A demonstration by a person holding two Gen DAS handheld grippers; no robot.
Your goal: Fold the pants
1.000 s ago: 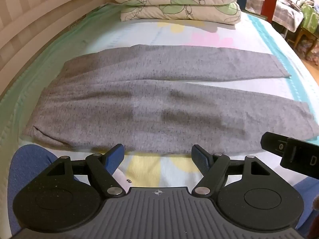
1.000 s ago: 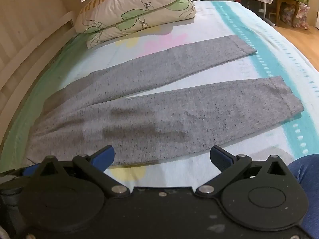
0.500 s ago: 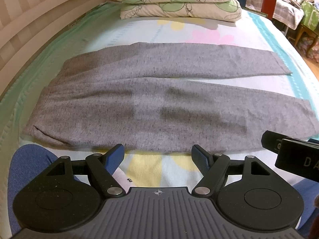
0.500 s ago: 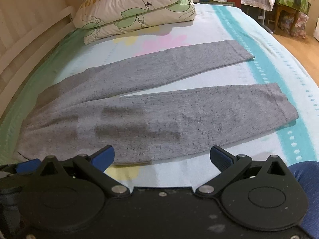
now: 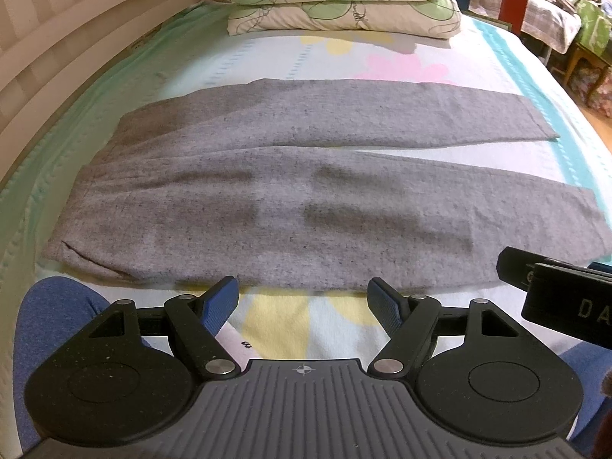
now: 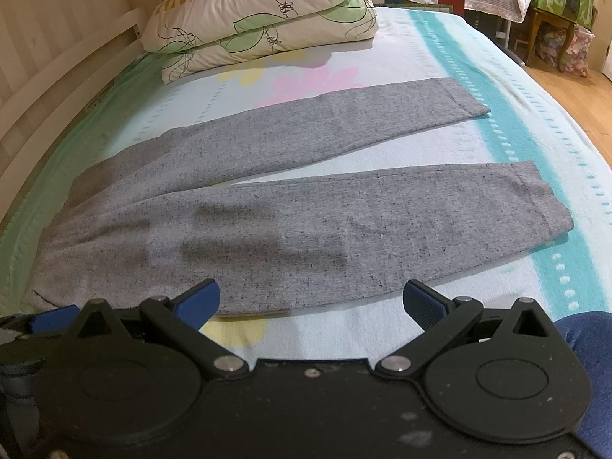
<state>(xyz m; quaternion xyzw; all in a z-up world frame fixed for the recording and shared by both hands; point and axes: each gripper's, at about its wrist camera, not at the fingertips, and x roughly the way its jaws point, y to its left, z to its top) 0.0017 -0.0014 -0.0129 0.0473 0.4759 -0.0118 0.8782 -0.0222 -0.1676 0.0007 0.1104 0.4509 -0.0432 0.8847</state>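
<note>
Grey pants (image 5: 290,199) lie flat on the bed, waist at the left, both legs stretched to the right and slightly spread apart. They also show in the right wrist view (image 6: 306,206). My left gripper (image 5: 304,300) is open and empty, hovering just before the near leg's front edge. My right gripper (image 6: 310,300) is open and empty, also just short of the near leg's edge. The right gripper's body shows at the right of the left wrist view (image 5: 562,294).
Two leaf-print pillows (image 5: 336,4) are stacked at the far end of the bed. A white slatted bed rail (image 5: 57,49) runs along the left. The person's blue-clad knees (image 5: 57,313) rest on the sheet (image 5: 344,57) near the grippers. Furniture (image 6: 550,0) stands off to the right.
Both grippers have drawn back and lifted slightly, so the pants sit a little farther ahead in each view. Both stay open. The pants have not moved.
</note>
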